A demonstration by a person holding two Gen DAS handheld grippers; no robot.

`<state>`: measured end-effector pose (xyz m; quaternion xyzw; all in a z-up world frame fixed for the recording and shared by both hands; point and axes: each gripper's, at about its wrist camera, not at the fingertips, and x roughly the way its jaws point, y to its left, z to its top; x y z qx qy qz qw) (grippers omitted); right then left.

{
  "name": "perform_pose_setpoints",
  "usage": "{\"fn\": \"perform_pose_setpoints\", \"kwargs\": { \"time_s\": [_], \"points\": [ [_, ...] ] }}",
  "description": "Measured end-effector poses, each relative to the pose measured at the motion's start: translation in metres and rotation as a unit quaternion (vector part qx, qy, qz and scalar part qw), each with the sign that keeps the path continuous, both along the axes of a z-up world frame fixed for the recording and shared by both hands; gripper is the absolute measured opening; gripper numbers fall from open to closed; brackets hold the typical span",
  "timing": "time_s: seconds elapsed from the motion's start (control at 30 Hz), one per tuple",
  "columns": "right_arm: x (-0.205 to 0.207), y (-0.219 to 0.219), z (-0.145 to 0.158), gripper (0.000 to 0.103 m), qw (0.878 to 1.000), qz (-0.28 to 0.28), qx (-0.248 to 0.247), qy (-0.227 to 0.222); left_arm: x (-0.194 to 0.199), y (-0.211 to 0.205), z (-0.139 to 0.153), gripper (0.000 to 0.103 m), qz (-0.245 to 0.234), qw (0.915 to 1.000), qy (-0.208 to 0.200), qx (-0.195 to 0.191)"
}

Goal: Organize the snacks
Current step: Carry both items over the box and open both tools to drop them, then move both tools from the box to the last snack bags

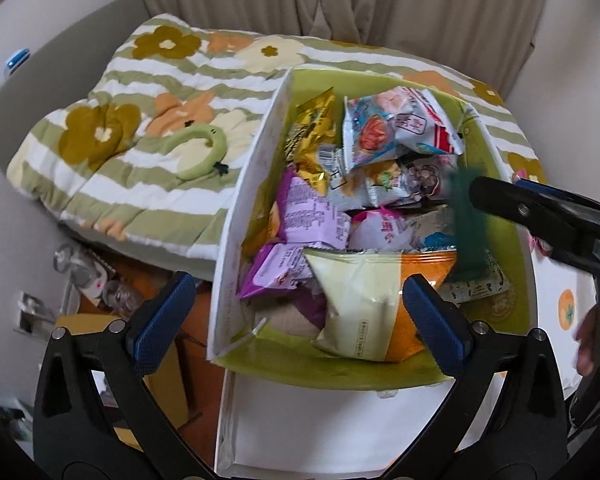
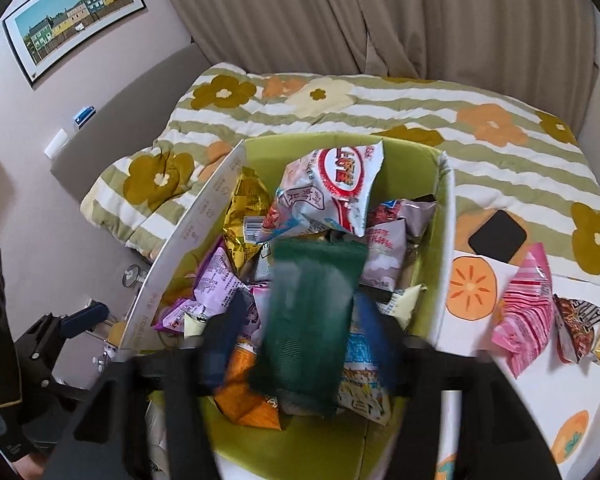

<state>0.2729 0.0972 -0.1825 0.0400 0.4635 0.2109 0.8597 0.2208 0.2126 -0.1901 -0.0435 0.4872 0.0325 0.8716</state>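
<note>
A white box with a green lining (image 1: pixel 244 184) (image 2: pixel 420 160) holds several snack packets. In the right wrist view a dark green packet (image 2: pixel 312 316) is blurred between my right gripper's (image 2: pixel 300 340) blue fingers, over the box; the jaws stand apart and I cannot tell if they grip it. The same green packet (image 1: pixel 466 224) shows blurred in the left wrist view, by the right gripper's black arm (image 1: pixel 540 216). My left gripper (image 1: pixel 300 320) is open and empty, its fingers straddling the box's near left corner above a pale yellow-and-orange packet (image 1: pixel 364 304).
The box sits against a flowered green-striped quilt (image 2: pixel 420 100) on a bed. A pink striped packet (image 2: pixel 528 300) and a dark packet (image 2: pixel 580 328) lie on a white persimmon-print cloth (image 2: pixel 470 288) to the right. Clutter lies on the floor (image 1: pixel 100 280) to the left.
</note>
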Motion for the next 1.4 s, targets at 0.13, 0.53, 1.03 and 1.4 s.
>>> {"fn": "perform_pose_setpoints", "kwargs": {
  "time_s": [0.13, 0.53, 1.03, 1.4],
  "points": [
    [-0.011, -0.005, -0.001, 0.102, 1.0, 0.003, 0.015, -0.009, -0.01, 0.002, -0.001, 0.103, 0.006, 1.0, 0.002, 0.004],
    [-0.051, -0.018, 0.028, 0.102, 0.999, 0.0, 0.002, -0.043, -0.039, -0.008, 0.037, 0.103, -0.008, 0.9989, -0.045, 0.004],
    [-0.098, -0.115, 0.08, 0.102, 0.987, -0.125, 0.003, -0.103, -0.02, -0.109, 0.076, 0.103, -0.155, 0.9828, -0.101, -0.013],
    [-0.073, -0.253, 0.083, 0.102, 0.975, -0.202, -0.007, -0.091, 0.04, -0.225, 0.066, 0.103, -0.204, 0.9765, -0.061, -0.032]
  ]
}}
